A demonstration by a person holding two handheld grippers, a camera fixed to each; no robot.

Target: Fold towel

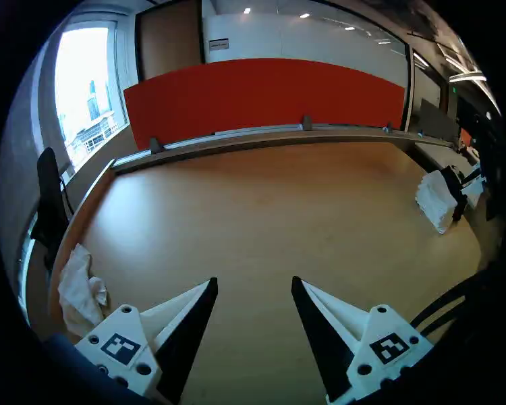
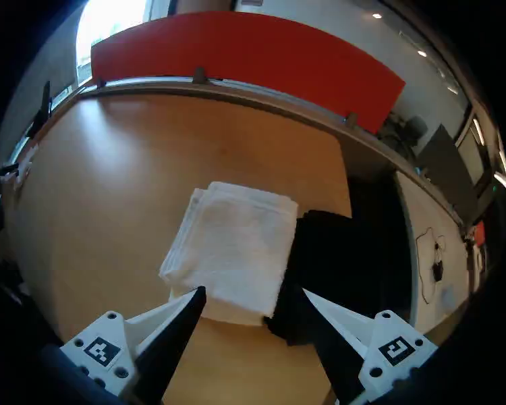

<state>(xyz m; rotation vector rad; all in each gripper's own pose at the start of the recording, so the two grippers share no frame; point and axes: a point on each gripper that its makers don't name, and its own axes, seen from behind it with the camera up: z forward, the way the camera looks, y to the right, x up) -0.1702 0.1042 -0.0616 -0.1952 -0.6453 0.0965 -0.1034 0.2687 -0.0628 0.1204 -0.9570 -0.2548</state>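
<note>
In the left gripper view, the left gripper (image 1: 253, 282) hangs over the counter (image 1: 287, 202) with its two fingers spread wide. Only bare wood lies between them, and they point toward the red partition (image 1: 266, 94) that stands along the counter's far edge. A crumpled white cloth (image 1: 81, 290) lies at the counter's left edge, on the end far from the red partition and just beside the gripper's left finger. A black chair (image 1: 50, 202) stands beyond that edge, between the cloth and the partition's left end.

In the right gripper view, the right gripper (image 2: 253, 291) is also spread wide and grips nothing. The towel (image 2: 233, 250) lies flat on the counter, folded into a thick white rectangle, well short of the red partition. Its near edge sits between the two fingertips. The left tip overlaps the towel's near corner, but I cannot tell whether it touches. A black cloth (image 2: 327, 270) lies touching the towel along its right side, at the counter's right end, with the partition's right end beyond it.

Back in the left gripper view, farther off, the same folded towel shows near the counter's right edge, below the partition's right end. A dark thing (image 1: 454, 189) is close against it, and I cannot tell what it is. A bright window (image 1: 84, 88) stands left of the partition.
</note>
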